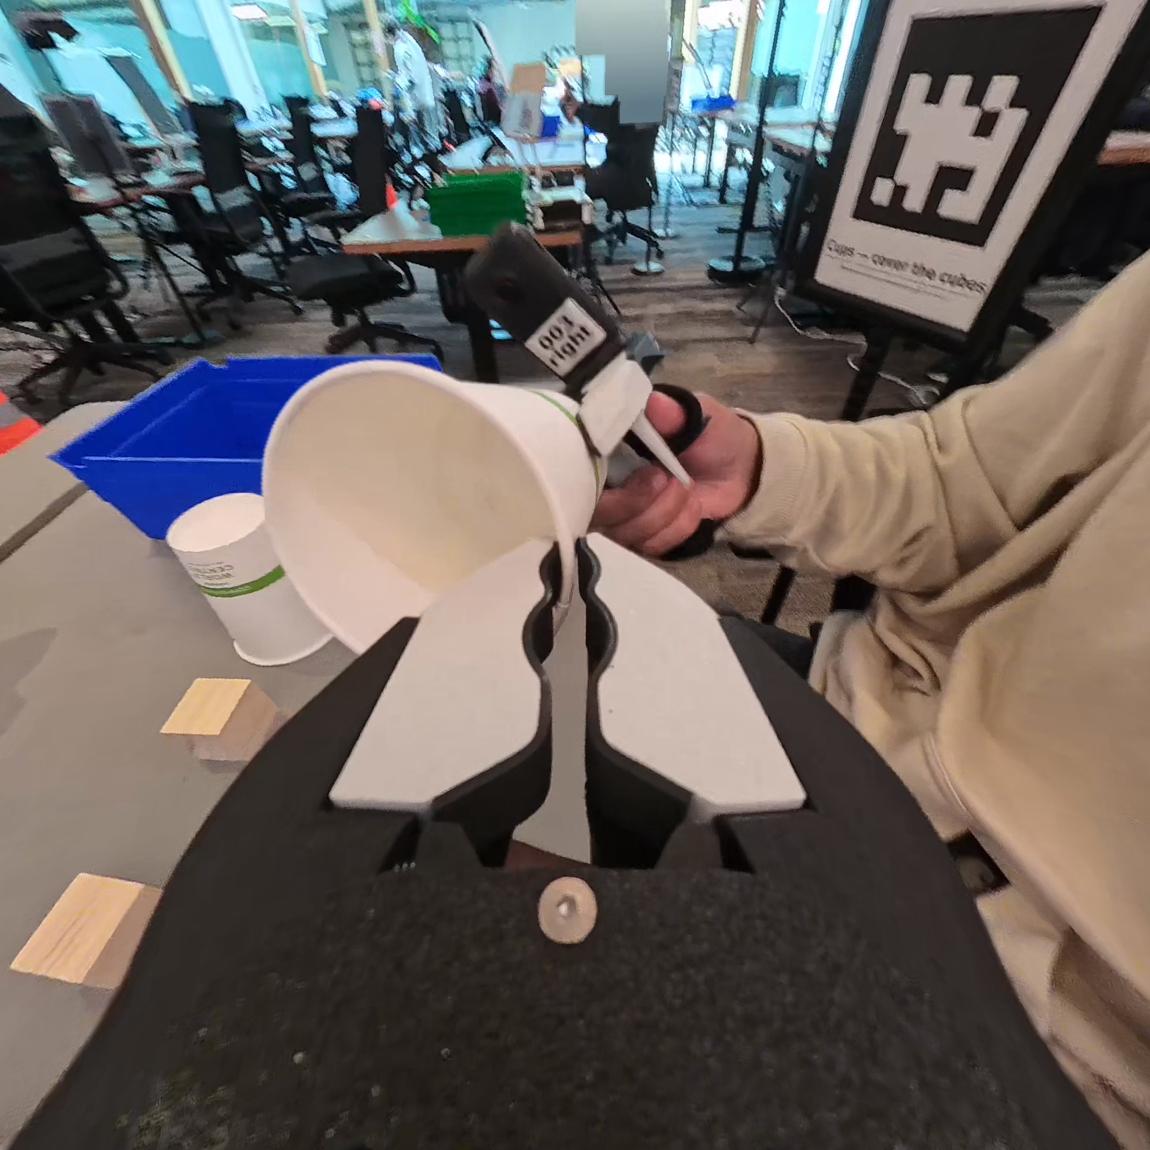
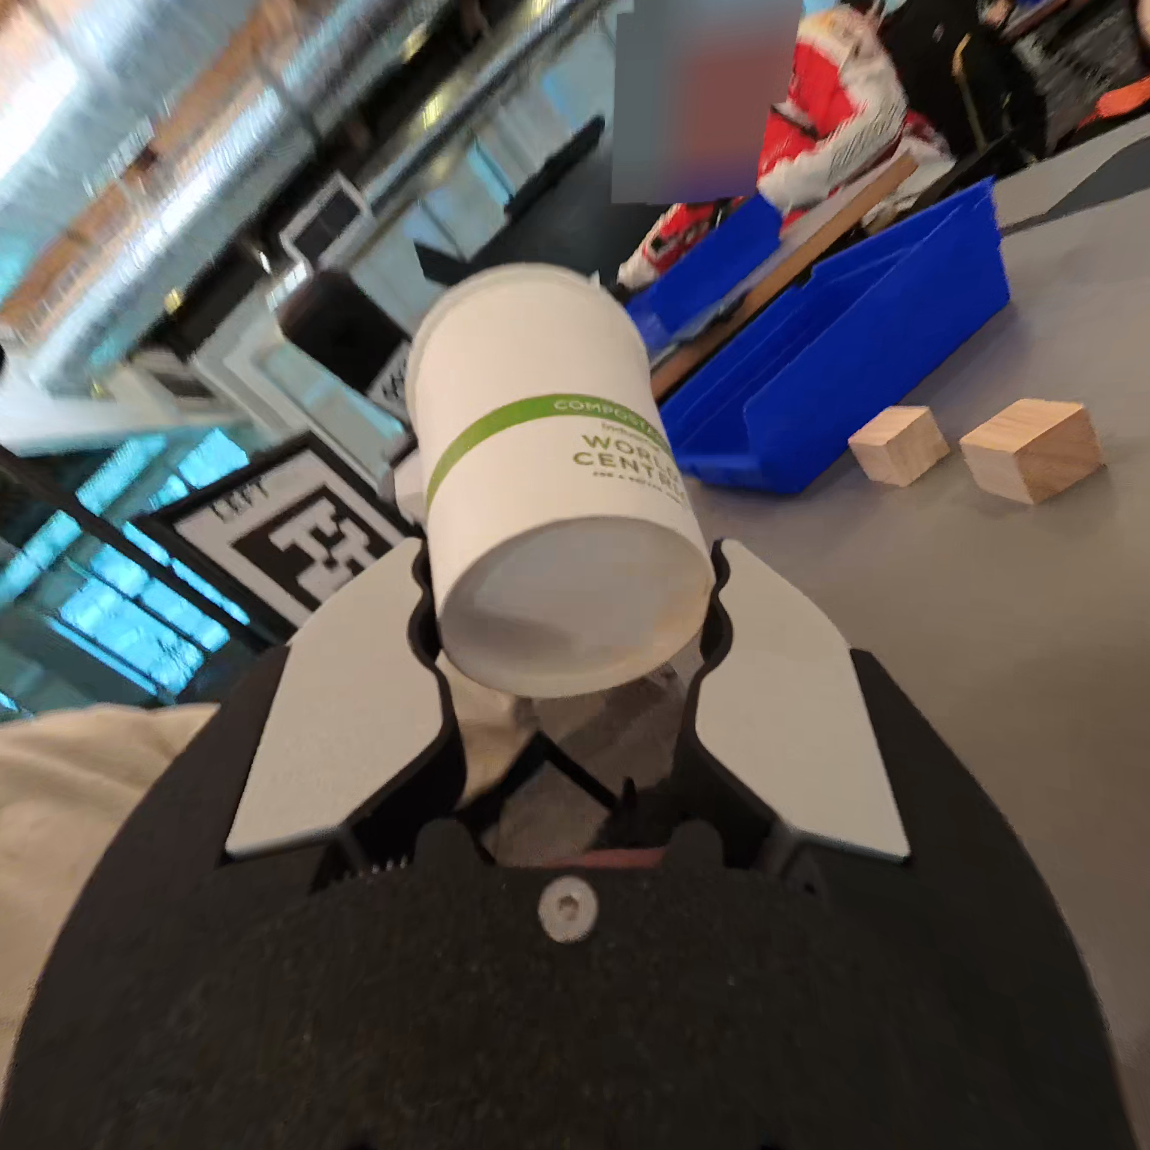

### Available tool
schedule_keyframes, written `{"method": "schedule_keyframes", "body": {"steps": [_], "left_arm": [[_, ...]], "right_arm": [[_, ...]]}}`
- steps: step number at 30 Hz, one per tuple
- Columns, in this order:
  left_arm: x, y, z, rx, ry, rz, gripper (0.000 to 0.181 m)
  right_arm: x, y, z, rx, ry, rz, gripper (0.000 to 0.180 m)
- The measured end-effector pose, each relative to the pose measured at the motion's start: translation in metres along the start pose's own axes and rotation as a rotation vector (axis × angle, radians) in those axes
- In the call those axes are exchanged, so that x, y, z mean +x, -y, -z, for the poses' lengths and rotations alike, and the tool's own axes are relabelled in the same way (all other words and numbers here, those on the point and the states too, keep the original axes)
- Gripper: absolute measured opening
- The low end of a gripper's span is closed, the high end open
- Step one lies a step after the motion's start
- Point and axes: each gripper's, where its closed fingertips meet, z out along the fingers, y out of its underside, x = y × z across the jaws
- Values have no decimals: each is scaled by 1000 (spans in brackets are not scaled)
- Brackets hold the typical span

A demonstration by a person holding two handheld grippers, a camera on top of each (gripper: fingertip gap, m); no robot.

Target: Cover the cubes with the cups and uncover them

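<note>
Handover step in hand: the white paper cup with a green band (image 1: 423,491) is held aloft on its side between both tools. The left gripper (image 1: 567,560) is nearly closed, pinching the cup's rim; the right gripper (image 2: 569,597) is partly open, its jaws clamped on the cup's base. Two bare pale wooden cubes (image 2: 971,451) lie on the grey table (image 2: 933,622) beside the blue plastic bin (image 2: 871,348). A second white paper cup (image 1: 249,579) stands inverted. Next, judged: release one grip, turn the mouth downward, lower over a cube. The right hand (image 1: 678,479) holds its tool tilted.
</note>
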Motion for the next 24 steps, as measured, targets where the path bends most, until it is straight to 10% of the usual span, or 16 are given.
{"method": "schedule_keyframes", "body": {"steps": [5, 13, 24], "left_arm": [[6, -10, 17, -141, -89, -43, 0], [1, -38, 25, -346, -126, -57, 1], [37, -43, 15, -429, -311, -137, 1]], "right_arm": [[17, -46, 15, -417, -152, 346, 85], [13, -4, 11, -515, -340, 671, 86], [-3, -45, -28, -755, 133, 280, 94]]}}
